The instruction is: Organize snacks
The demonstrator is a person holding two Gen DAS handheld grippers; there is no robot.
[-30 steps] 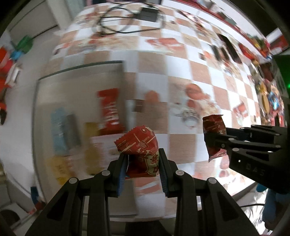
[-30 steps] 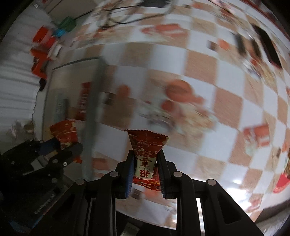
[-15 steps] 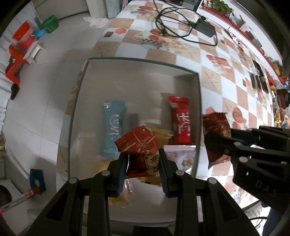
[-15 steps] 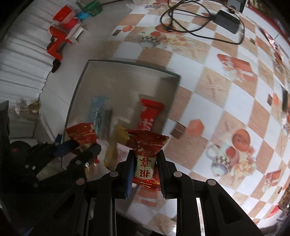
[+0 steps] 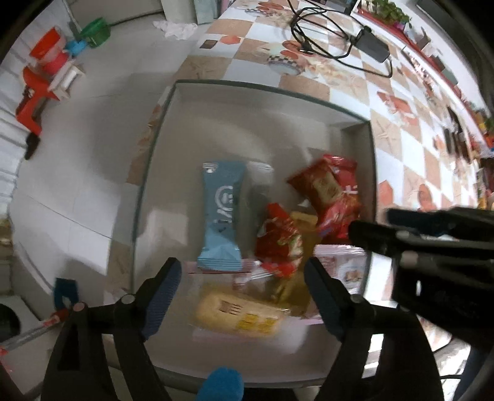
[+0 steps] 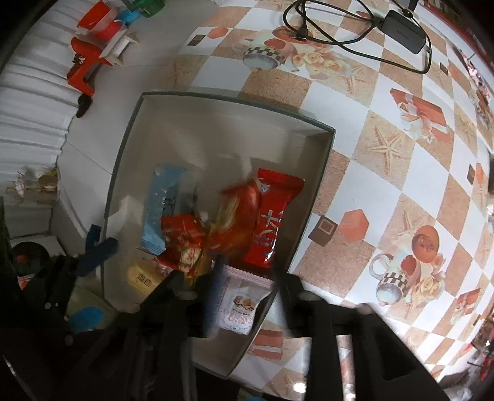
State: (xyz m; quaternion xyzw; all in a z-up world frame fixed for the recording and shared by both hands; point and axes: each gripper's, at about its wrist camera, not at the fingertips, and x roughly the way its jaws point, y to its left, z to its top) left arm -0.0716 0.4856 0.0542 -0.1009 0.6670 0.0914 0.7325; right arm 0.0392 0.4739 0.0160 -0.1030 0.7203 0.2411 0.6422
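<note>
Both packets were out of our grippers at this point. Half a second before, the left gripper [image 5: 242, 279] had been pinching a red patterned snack packet [image 5: 279, 239] and the right gripper [image 6: 244, 293] a red packet with white characters; both sets of jaws had just been opening, and now stood spread wide with nothing pressed between the pads.

Nearest to us in the shallow box [image 5: 265, 89], a yellow wrapped bar [image 5: 237, 313] and a pale pink packet [image 6: 239, 303] lay where they had been earlier. The left's red packet was now down in the pile, beside the light blue bar [image 5: 220, 216]. The right's packet showed as a motion-blurred red and gold packet [image 6: 236, 219] over the long red bar [image 6: 270, 217], so we couldn't tell whether it had settled yet. The blue bar and long red bar hadn't shifted.

Both grippers hung over the near end of the box, the right one just beside its right-hand wall. Further out, the checked tablecloth [image 6: 386, 148] carried a black cable and adapter [image 6: 404, 21], same as before.
</note>
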